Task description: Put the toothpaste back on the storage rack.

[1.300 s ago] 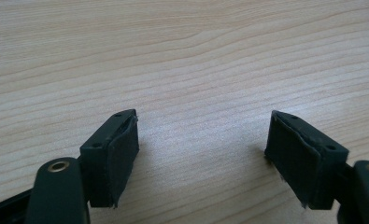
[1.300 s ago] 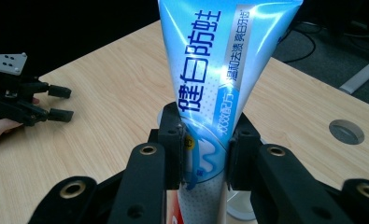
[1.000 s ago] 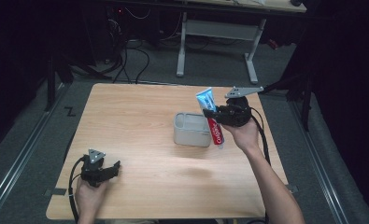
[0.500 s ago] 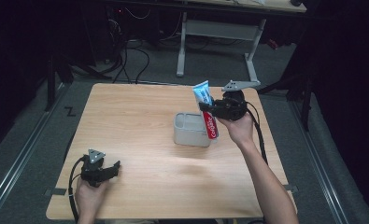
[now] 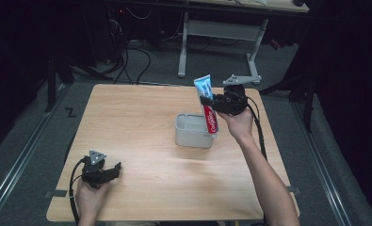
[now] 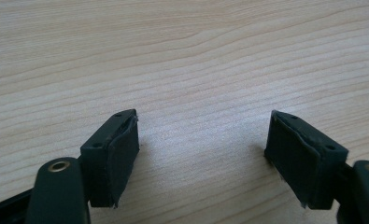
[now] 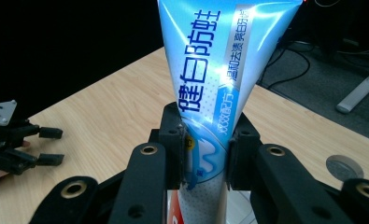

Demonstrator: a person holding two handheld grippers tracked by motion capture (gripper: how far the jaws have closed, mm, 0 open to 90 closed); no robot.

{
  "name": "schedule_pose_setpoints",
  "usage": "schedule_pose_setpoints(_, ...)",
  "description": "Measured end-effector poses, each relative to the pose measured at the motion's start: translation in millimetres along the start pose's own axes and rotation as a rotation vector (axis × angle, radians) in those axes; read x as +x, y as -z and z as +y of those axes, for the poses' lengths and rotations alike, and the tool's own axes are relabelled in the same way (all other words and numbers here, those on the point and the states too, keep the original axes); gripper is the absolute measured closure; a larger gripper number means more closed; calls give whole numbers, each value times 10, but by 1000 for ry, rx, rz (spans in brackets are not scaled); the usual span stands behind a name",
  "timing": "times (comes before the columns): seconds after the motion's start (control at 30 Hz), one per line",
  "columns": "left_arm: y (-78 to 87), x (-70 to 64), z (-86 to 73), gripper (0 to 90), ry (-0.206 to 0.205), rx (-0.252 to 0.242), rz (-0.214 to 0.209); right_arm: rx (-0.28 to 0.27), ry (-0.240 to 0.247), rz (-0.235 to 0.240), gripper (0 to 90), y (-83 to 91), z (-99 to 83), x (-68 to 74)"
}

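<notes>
1. Fingers of my left gripper (image 6: 203,154) stand wide apart with nothing between them, only bare wood grain; in the high view it rests at the near left of the tabletop (image 5: 141,117), well apart from the work.

2. Fingers of my right gripper (image 7: 205,140) are closed on the toothpaste tube (image 7: 210,79), clamping it across its lower body from both sides. In the high view that gripper (image 5: 211,104) holds the tube (image 5: 207,106) nearly upright, flat crimped end up, lower end dipping at the right rim of the grey bin (image 5: 193,136) near the middle of the tabletop.

3. I judge the step in hand to be setting the tube into the bin. To do it well I would keep the tube close to vertical, bring its lower end inside the right wall instead of onto the rim, lower it until it bears on something, and only then part the fingers. Letting go while it leans outward could tip it over the edge.

4. I would leave my left gripper where it is; the bin looks steady enough without bracing.

5. Writing: the right gripper view shows large blue Chinese characters, 健白防蛀, running along the tube, with smaller white characters beside them that I cannot read with confidence. The high view shows a red section with white lettering that looks like Colgate, though small.
</notes>
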State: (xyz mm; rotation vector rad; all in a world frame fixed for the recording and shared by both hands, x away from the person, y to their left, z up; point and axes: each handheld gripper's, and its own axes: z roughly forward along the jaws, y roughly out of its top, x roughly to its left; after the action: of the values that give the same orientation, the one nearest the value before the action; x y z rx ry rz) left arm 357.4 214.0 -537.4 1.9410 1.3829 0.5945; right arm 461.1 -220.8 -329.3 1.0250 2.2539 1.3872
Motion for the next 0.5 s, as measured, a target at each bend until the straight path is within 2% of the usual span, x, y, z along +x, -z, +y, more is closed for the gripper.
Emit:
schedule_pose_setpoints(0.23,0,0,0,257,-1,0,-1,-34,-4,0,725,-60,49,-40)
schedule_pose_setpoints(0.5,0,0,0,257,-1,0,-1,-49,0,-3,724,-164,132,-19)
